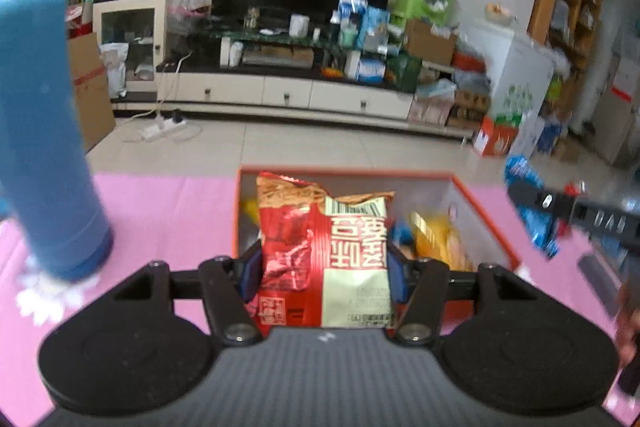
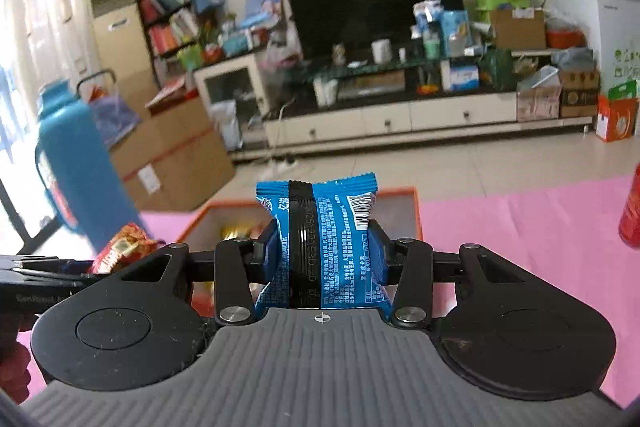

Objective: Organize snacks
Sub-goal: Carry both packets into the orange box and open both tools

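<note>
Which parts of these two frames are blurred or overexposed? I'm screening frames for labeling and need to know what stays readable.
Left wrist view: the red snack bag in the left gripper is sharp, but the right gripper and its blue packet smear with motion blur. Right wrist view: the blue packet's print is crisp, the blue bottle is soft, and the window at left is blown out.
</note>
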Available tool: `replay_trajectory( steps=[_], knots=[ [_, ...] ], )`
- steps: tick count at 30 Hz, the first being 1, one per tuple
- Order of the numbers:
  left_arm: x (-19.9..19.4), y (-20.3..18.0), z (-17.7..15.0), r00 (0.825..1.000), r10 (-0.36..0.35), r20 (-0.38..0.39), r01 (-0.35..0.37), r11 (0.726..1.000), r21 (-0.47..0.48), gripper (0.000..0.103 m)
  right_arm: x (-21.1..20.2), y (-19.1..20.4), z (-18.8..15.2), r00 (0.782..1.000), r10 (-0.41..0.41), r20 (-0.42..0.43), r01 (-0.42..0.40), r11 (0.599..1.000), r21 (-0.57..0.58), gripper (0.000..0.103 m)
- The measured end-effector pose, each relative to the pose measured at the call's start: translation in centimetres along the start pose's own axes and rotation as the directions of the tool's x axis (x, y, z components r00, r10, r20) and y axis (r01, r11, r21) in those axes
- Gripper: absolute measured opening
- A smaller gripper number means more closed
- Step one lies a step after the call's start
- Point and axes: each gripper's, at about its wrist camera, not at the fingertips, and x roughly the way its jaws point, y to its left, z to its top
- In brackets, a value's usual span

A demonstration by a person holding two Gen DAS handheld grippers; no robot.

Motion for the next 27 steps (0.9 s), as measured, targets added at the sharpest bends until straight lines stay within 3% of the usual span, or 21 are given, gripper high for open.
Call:
replay_trajectory(
  steps=[5,8,11,17,20,24,27],
  knots=[
    [6.1,-0.6,2.7,0.998,0.003,-0.059,-0.007,0.998,-0.056,0.058,6.3,-1.0,1.4,1.000,0.017,-0.015,-0.016,0.997,0.079,0.025],
    [8.9,-1.7,3.4,0.997,-0.027,-0.069,0.024,0.999,-0.038,0.058,10.0,-1.5,1.4,0.999,0.011,-0.046,-0.007,0.996,0.092,0.025],
    [11.2,-2.7,2.9,0.996,-0.043,-0.076,0.041,0.999,-0.016,0.058,12.5,-2.1,0.9,0.997,-0.034,-0.068,0.040,0.996,0.081,0.025],
    [14.3,-2.6,1.5,0.993,-0.028,-0.119,0.029,1.000,0.009,0.058,16.5,-3.0,-0.9,0.989,-0.035,-0.140,0.050,0.994,0.101,0.026],
    [14.6,-2.6,0.9,0.993,-0.021,-0.115,0.025,0.999,0.028,0.061,17.1,-2.0,-1.3,0.986,-0.087,-0.140,0.091,0.996,0.021,0.028],
    [13.0,-2.3,1.7,0.997,-0.045,-0.069,0.046,0.999,0.017,0.071,16.5,-1.5,-1.2,0.987,-0.081,-0.137,0.084,0.996,0.016,0.034],
    [10.9,-1.9,2.8,0.998,-0.068,-0.011,0.068,0.998,-0.008,0.072,14.8,-1.4,-0.6,0.993,-0.059,-0.102,0.065,0.997,0.051,0.053]
  ],
)
